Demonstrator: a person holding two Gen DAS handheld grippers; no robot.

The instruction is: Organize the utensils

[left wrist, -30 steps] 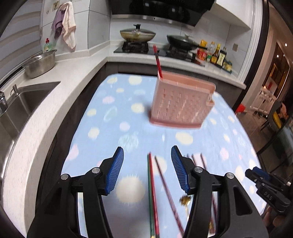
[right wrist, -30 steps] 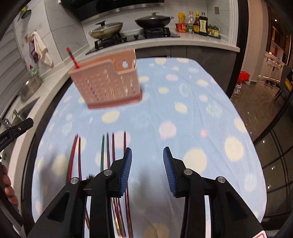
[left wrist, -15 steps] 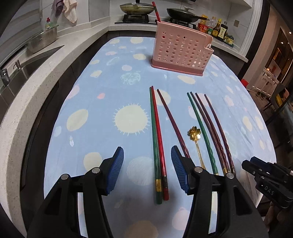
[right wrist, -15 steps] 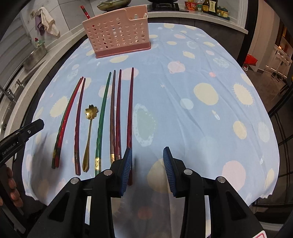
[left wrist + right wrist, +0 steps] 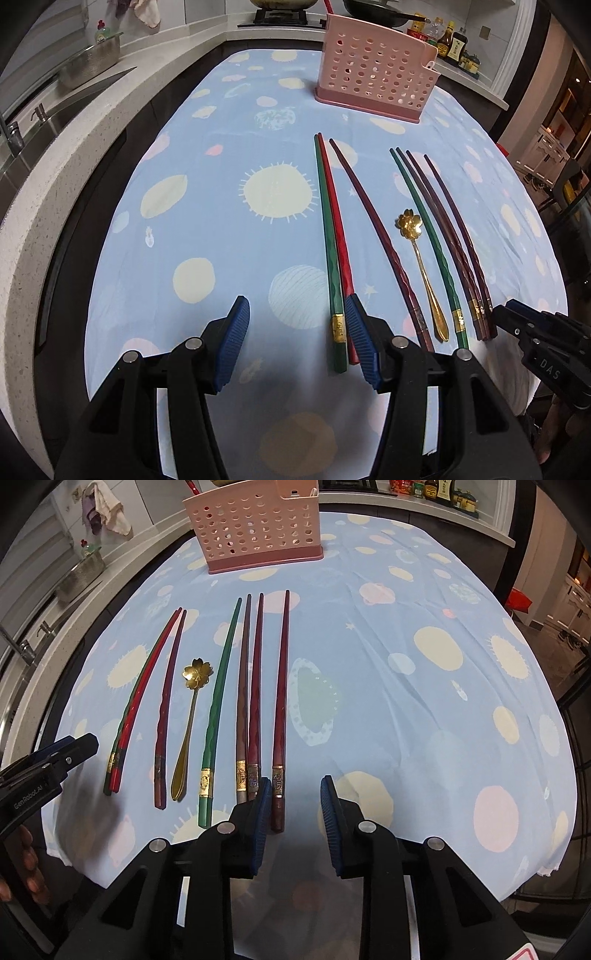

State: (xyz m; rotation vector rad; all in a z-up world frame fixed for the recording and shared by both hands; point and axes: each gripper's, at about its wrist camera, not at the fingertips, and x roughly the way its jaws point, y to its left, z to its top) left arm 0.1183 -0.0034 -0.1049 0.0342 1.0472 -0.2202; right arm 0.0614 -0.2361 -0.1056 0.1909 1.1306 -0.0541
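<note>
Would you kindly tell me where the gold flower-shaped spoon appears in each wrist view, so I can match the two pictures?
Left wrist view: the gold flower-shaped spoon lies right of centre, between a dark red chopstick and a green one.
Right wrist view: the spoon lies left of centre, between the same two chopsticks.
Shared landmark: the pink perforated plastic utensil basket, standing at the far end of the blue patterned tablecloth.

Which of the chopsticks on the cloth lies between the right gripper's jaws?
The dark red chopstick at the right end of the row. Its gold-banded butt end sits inside the closing right gripper; every other chopstick lies left of it.
</note>
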